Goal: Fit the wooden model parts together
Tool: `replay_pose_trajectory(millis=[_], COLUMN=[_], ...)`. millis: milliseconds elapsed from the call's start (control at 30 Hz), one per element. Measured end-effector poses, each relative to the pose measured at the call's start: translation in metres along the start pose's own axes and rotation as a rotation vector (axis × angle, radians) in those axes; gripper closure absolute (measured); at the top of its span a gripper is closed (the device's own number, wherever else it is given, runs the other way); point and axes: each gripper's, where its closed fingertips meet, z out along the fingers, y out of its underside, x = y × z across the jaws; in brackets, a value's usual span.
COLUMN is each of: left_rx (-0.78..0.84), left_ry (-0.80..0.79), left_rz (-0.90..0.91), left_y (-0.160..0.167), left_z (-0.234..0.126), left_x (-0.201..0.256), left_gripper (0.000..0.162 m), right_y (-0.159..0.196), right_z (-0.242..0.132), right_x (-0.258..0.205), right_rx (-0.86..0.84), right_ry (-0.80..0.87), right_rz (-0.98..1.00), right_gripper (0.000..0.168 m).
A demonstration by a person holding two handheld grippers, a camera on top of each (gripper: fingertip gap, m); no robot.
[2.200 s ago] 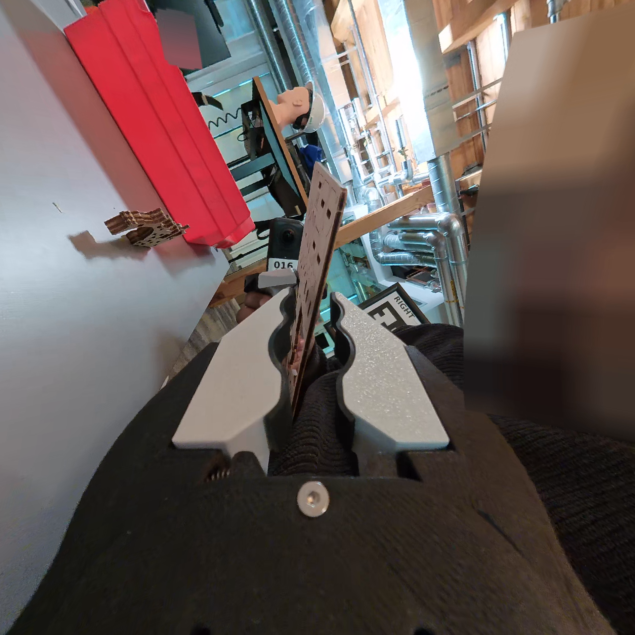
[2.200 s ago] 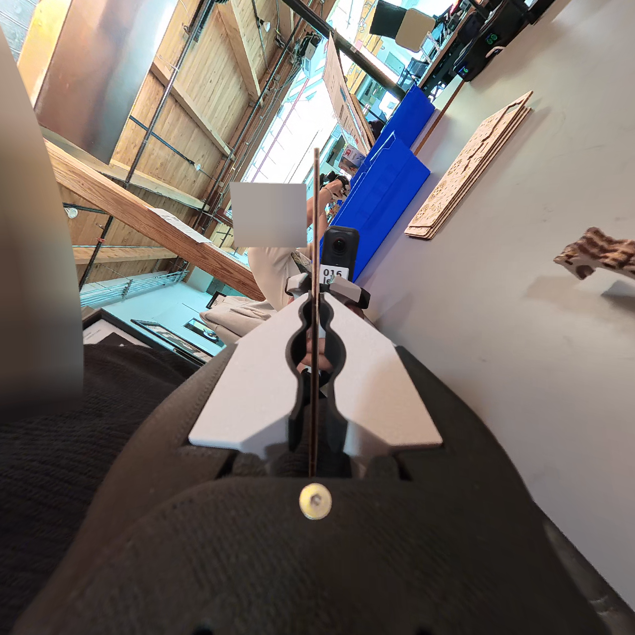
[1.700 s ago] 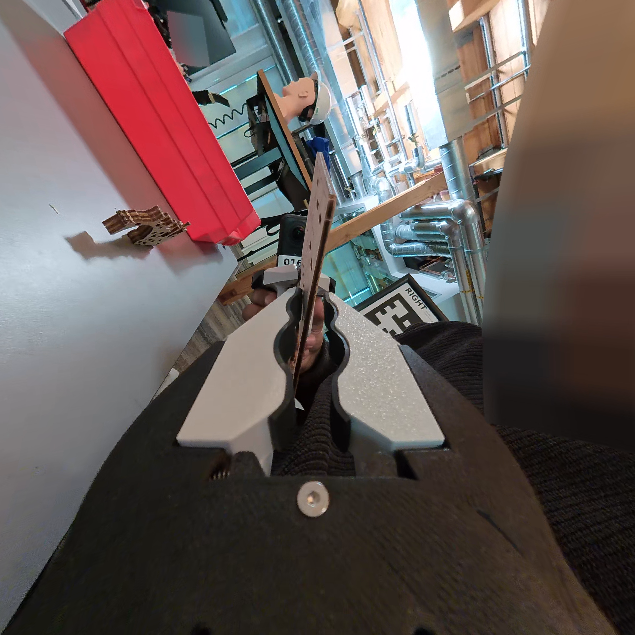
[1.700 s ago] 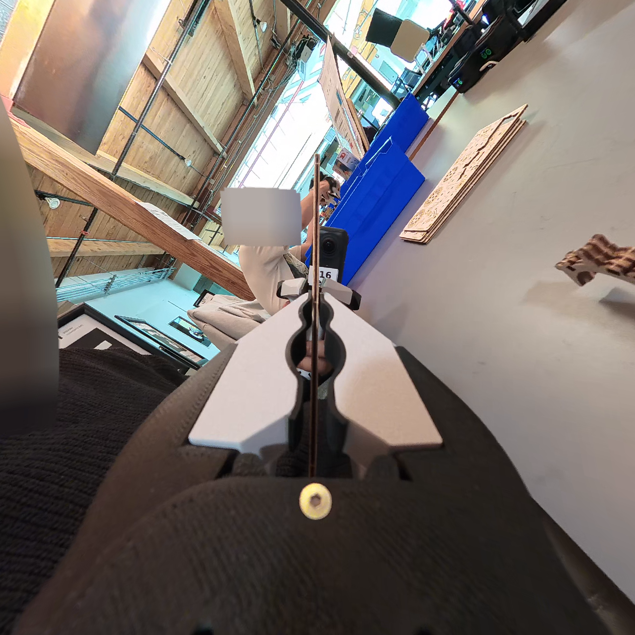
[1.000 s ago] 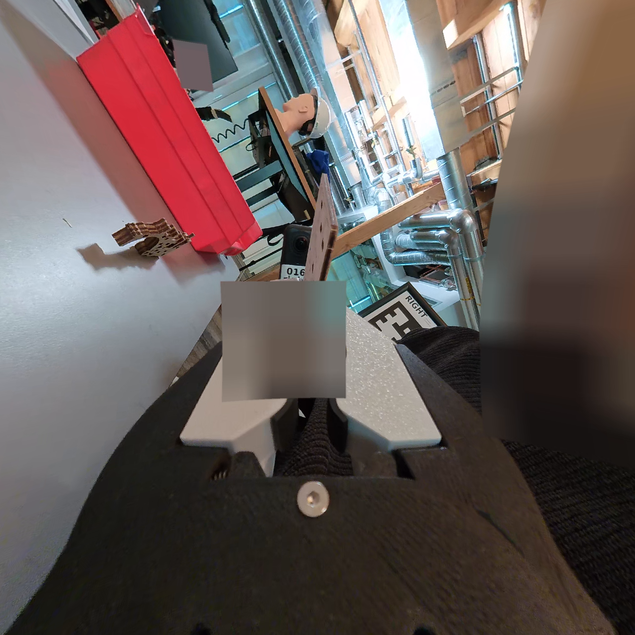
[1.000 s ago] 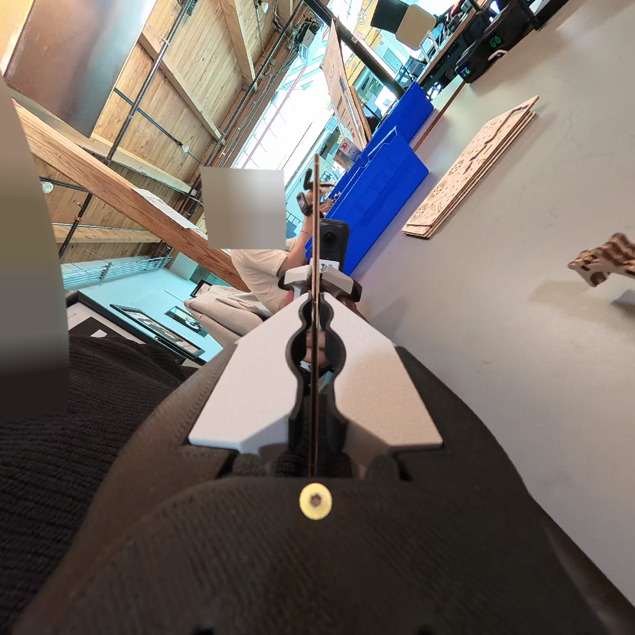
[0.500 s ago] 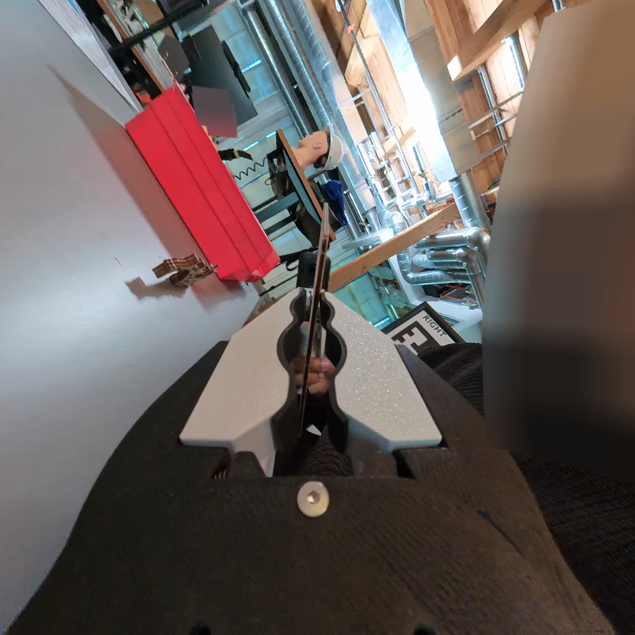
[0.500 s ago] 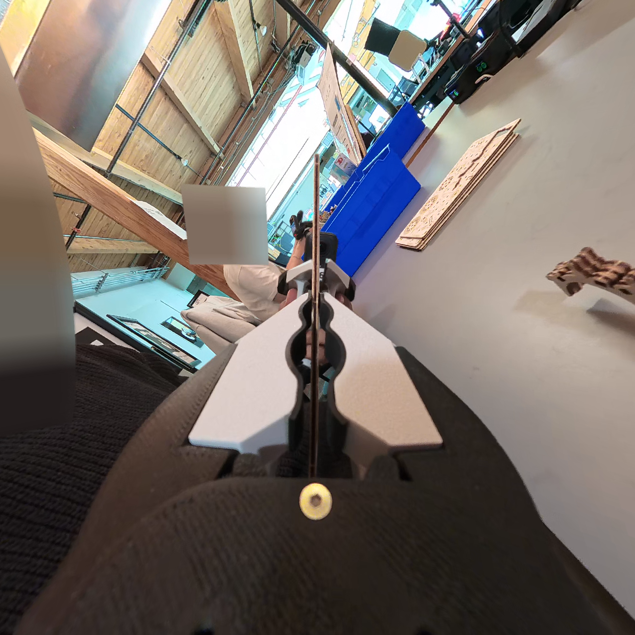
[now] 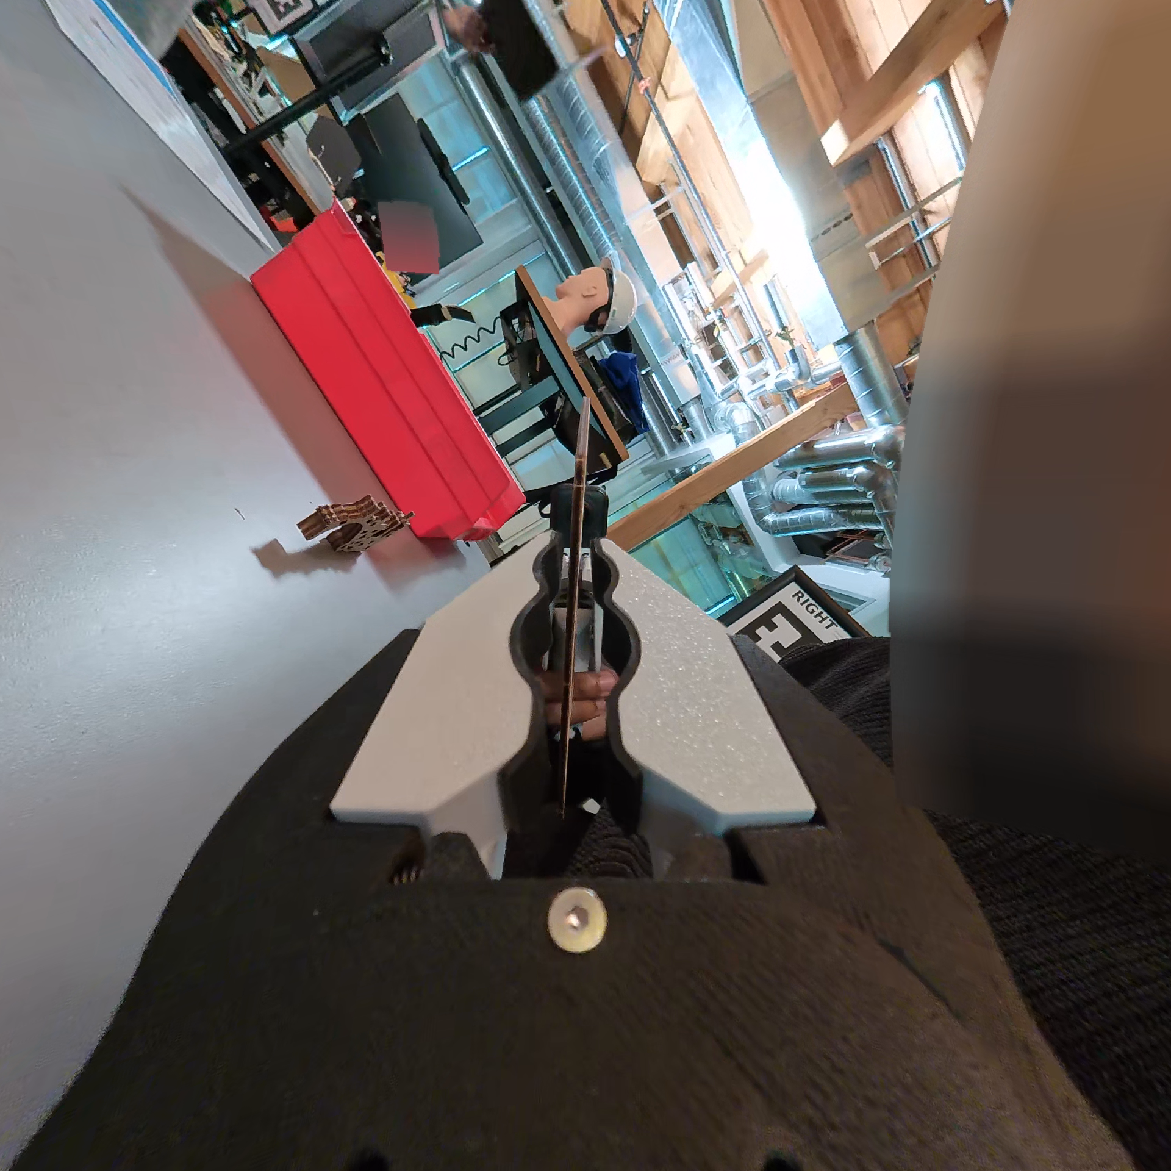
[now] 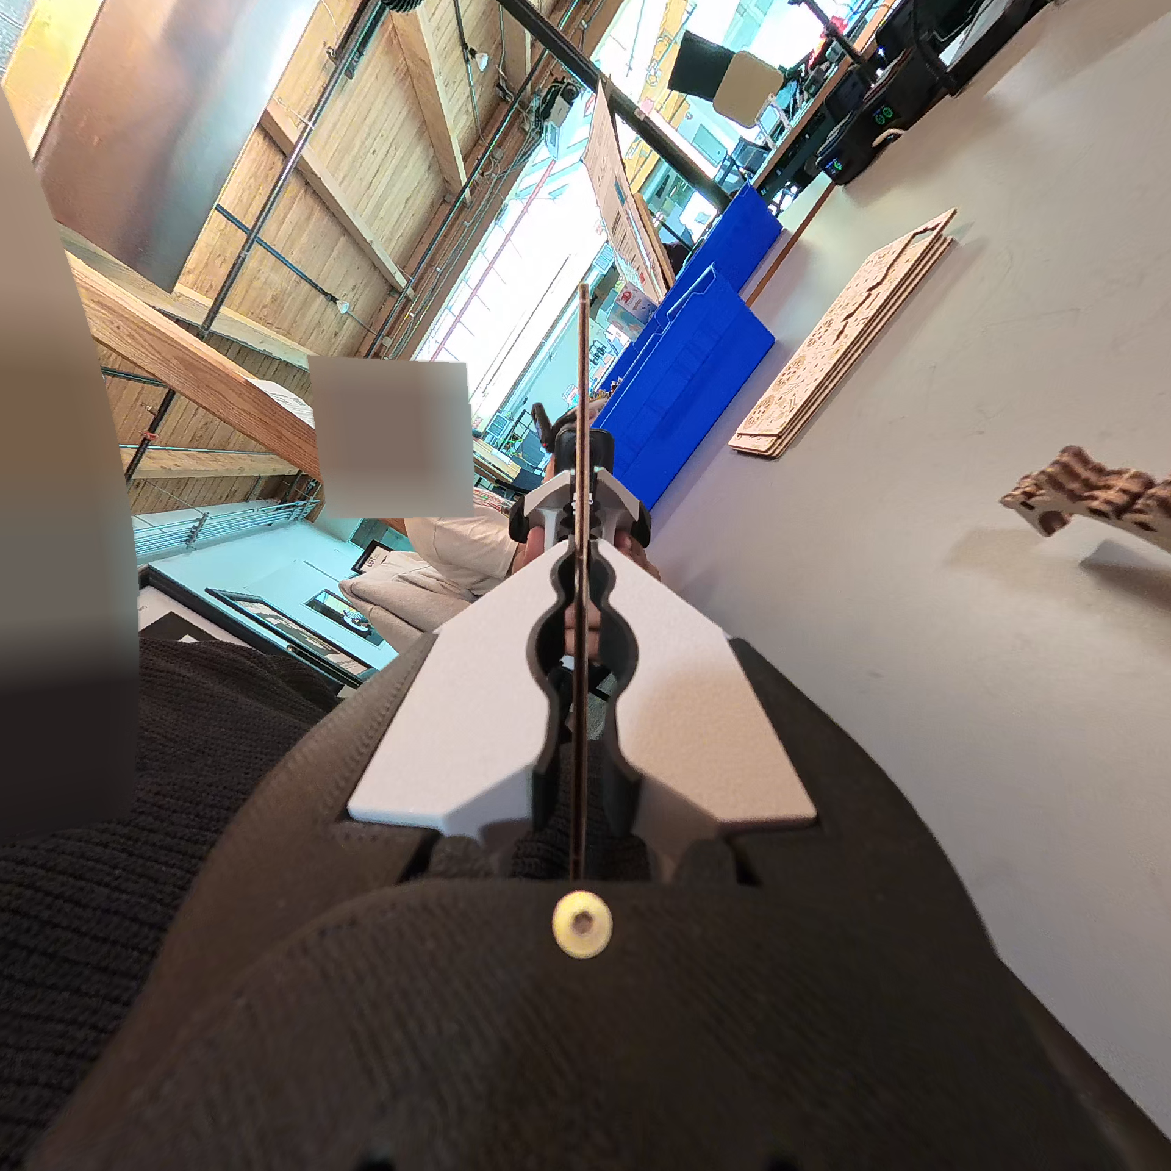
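A thin perforated wooden plate (image 9: 578, 481) is held upright above the table and seen edge-on in both views (image 10: 582, 380). My left gripper (image 9: 575, 546) is shut on one end of it. My right gripper (image 10: 582, 546) is shut on the other end, facing the left one. Each gripper shows beyond the plate in the other's view: the right one (image 9: 595, 507) and the left one (image 10: 557, 507). A small part-built wooden model (image 9: 355, 523) stands on the grey table (image 9: 127, 602), apart from both grippers; it also shows in the right wrist view (image 10: 1102, 494).
A red bin (image 9: 393, 393) stands at the table's edge behind the model. A blue bin (image 10: 684, 374) and a stack of laser-cut wooden sheets (image 10: 843, 336) lie at the far side of the table (image 10: 887, 729). A person's dark sleeves sit close behind both grippers. About 8 cm separates my left fingertips from my right.
My left gripper's fingers, which stood apart around the tilted plate, have shut on it. The plate now looks edge-on in the left view. The right gripper kept its hold.
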Motion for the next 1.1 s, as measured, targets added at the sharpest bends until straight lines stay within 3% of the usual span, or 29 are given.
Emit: replay_pose_trajectory(millis=[967,1100], left_rx=[-0.048,-0.039], left_ry=[0.033,0.033], left_rz=[-0.058,-0.059], left_y=[0.013,0.014], left_z=[0.009,0.010], left_x=[0.001,0.001], left_gripper=[0.149,0.161], right_y=[0.014,0.019], right_z=[0.012,0.014], right_x=[0.009,0.012], right_rx=[-0.061,-0.087], right_ry=[-0.008,0.000], right_rz=[0.008,-0.010], right_gripper=[0.167,0.167])
